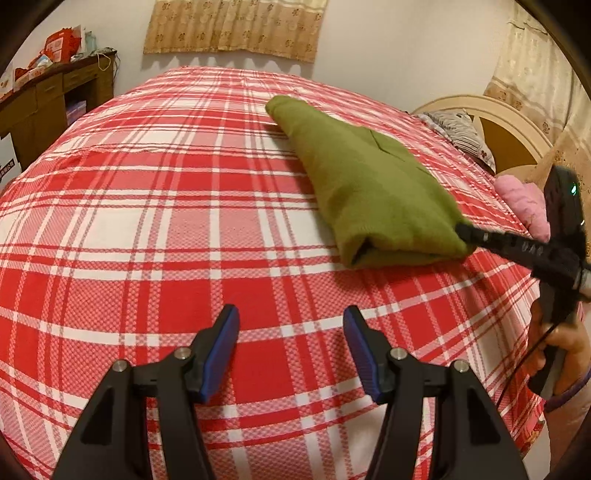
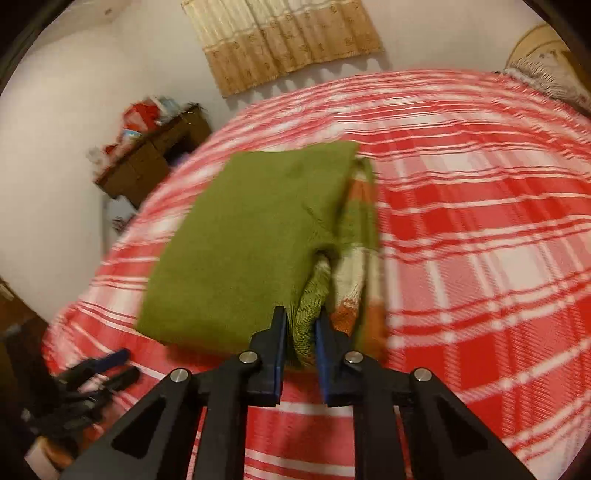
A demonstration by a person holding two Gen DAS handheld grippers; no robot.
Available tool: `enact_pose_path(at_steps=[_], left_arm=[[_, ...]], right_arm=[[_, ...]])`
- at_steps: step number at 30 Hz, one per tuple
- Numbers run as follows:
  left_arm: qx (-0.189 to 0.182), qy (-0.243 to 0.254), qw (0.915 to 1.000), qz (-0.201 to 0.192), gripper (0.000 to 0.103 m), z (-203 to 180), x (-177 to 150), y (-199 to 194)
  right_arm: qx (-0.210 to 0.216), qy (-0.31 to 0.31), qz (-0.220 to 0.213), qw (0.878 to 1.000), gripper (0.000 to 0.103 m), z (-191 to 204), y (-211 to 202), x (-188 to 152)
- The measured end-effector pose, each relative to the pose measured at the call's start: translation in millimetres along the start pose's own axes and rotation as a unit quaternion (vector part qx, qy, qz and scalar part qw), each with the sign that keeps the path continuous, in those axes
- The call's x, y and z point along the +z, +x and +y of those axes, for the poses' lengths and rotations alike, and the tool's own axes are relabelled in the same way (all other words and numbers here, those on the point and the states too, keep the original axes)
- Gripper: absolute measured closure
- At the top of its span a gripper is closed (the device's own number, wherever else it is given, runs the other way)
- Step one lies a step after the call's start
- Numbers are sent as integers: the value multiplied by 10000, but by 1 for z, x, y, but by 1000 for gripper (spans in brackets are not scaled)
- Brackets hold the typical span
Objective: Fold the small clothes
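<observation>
The right gripper [image 2: 301, 314], angled downward, pinches the near corner of the folded olive-green knitted garment [image 2: 255, 236] between its jaws. The left gripper [image 1: 291, 314] hovers tilted down, jaws apart and empty over the red-and-white plaid bedsheet [image 1: 147, 221], garment ahead-right.

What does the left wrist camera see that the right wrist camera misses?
Only the left wrist view shows a pink cloth near the headboard, and a hand holding the right gripper. Only the right wrist view shows the right gripper shut on the green sweater's patterned edge. Both show the sweater, plaid bedsheet, curtain and open left gripper.
</observation>
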State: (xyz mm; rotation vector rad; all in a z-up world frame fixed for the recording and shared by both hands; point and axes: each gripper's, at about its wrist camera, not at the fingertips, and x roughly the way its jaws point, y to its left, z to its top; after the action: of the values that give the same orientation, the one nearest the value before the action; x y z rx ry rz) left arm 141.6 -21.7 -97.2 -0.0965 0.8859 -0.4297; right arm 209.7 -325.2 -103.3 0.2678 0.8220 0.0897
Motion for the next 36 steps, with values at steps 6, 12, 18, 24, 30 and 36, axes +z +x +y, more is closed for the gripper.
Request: enact_pose_path(at_steps=[6,12,18,24,30,36], left_arm=[[122,114,9999,-6,42,-1,-2,-1],[355,86,9993,-100,38,9,0,-3],[1116,114,9927,-438,38,18,2,6],[1210,409,9906,-486,26,13,-4,11],[982,486,9928,-475,9,12,-3,15],[1027,560,9921,-460,3,6,-3,18]], right_arm=[[-94,195,-40,9998,92,-12,9,-7],[-318,57,-366,9988,88,-2,-25,-7],[-689,-661,-920,9912,86,36,-52,6],[-687,-780,-793,9914,86,57,-2,23],[-767,-617,-647,9930,86,38,34,12],[-881,-804,-749,9900,86,43,35,4]])
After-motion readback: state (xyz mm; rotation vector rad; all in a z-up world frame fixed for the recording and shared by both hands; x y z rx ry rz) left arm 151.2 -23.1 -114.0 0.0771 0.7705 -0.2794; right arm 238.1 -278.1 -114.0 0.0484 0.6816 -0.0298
